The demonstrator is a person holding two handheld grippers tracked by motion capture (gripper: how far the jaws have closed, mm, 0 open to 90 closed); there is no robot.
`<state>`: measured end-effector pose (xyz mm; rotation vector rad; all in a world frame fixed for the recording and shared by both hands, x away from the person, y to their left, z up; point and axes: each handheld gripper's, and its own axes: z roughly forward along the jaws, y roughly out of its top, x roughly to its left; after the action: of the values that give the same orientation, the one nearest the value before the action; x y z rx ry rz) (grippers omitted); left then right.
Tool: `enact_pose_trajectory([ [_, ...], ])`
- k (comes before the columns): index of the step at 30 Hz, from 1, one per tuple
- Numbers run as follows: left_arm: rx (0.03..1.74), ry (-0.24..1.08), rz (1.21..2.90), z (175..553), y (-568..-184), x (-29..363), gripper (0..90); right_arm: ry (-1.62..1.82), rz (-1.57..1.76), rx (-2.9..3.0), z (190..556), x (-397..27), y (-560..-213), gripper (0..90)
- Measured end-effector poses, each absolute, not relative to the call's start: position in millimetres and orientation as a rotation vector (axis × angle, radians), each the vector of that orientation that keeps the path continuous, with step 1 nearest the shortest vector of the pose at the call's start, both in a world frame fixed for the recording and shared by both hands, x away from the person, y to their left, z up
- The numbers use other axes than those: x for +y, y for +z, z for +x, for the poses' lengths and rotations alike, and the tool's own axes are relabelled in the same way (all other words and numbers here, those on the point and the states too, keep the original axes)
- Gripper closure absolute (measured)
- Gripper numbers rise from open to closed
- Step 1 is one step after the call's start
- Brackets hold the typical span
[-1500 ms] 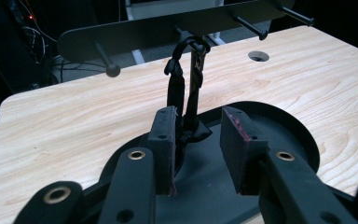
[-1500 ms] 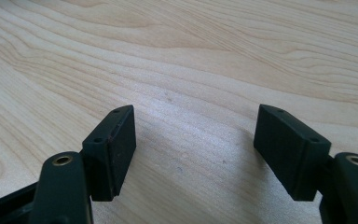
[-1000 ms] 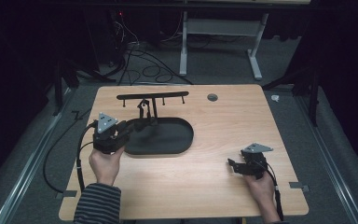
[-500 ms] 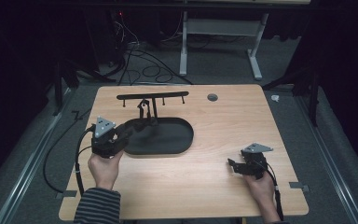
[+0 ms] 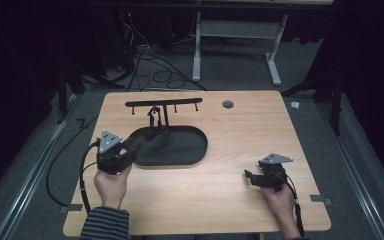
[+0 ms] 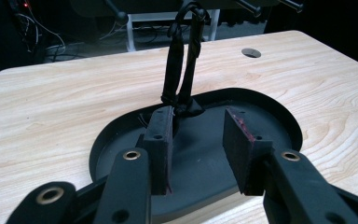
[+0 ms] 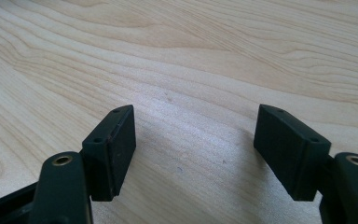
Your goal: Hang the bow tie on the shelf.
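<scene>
A black oval tray [image 5: 196, 154] lies on the wooden table [image 5: 245, 130], left of its middle. Behind it stands a black rack bar [image 5: 180, 102] with pegs. A black looped strap [image 6: 182, 70] hangs from a peg, its lower end resting in the tray [image 6: 265, 100]. My left gripper [image 5: 135, 145] sits at the tray's left rim, pointing into it. It [image 6: 198, 114] is open, and the strap's foot lies just beyond the left pad [image 6: 161, 140], not between the pads. My right gripper [image 5: 250, 177] rests near the front right. It [image 7: 196, 112] is open over bare wood.
A round cable hole [image 5: 227, 104] sits in the table's back middle. Black cables trail from both grippers off the near edge. Dark floor with cables and a white desk frame [image 5: 235, 45] lie beyond the table.
My left gripper has drawn back a little toward the table's near left, away from the strap. The right gripper has not moved.
</scene>
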<state>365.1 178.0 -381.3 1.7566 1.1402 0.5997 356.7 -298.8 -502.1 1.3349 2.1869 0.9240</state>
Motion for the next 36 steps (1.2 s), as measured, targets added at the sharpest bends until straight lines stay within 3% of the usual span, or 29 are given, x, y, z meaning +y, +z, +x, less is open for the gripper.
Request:
enact_pose_trajectory([
  [36,1.210,0.531,1.723,348.9,-407.4,189.9,62.4,0.924,1.335,2.187,356.7,-298.8,-502.0,31.0],
])
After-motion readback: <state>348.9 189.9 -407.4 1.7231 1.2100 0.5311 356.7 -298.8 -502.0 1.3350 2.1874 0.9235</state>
